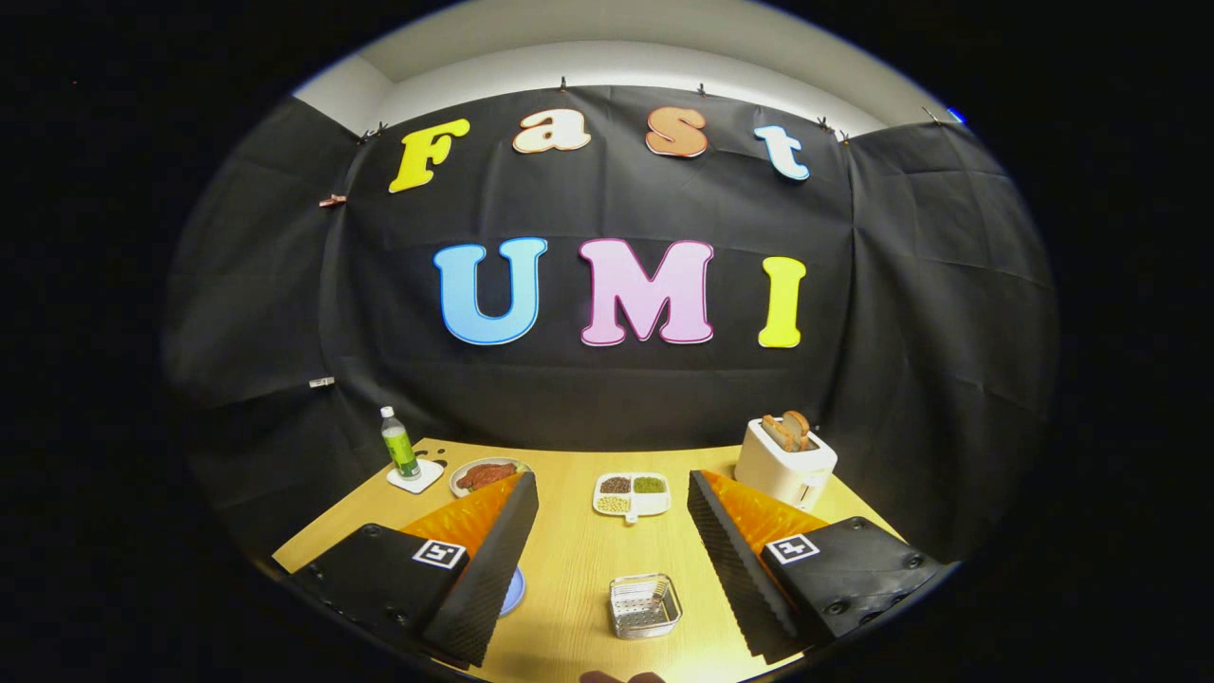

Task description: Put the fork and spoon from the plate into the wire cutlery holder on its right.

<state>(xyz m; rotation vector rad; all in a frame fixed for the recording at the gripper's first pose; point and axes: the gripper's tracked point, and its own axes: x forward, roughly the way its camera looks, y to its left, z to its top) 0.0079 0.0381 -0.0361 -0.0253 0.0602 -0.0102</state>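
My gripper (612, 493) is open, its two fingers spread wide above the wooden table (569, 560) with nothing between them. The wire cutlery holder (645, 605), a small square metal basket, stands on the table between the fingers, nearer the right one, and looks empty. A blue plate (513, 590) peeks out just right of the left finger, which covers most of it. I cannot make out the fork or the spoon; whatever lies on the plate is hidden behind that finger.
Beyond the fingers stands a white divided dish (632, 495) with grains. A white toaster (785, 462) with bread is at the back right. A green bottle (399, 445) on a coaster and a plate of meat (486, 474) are at the back left.
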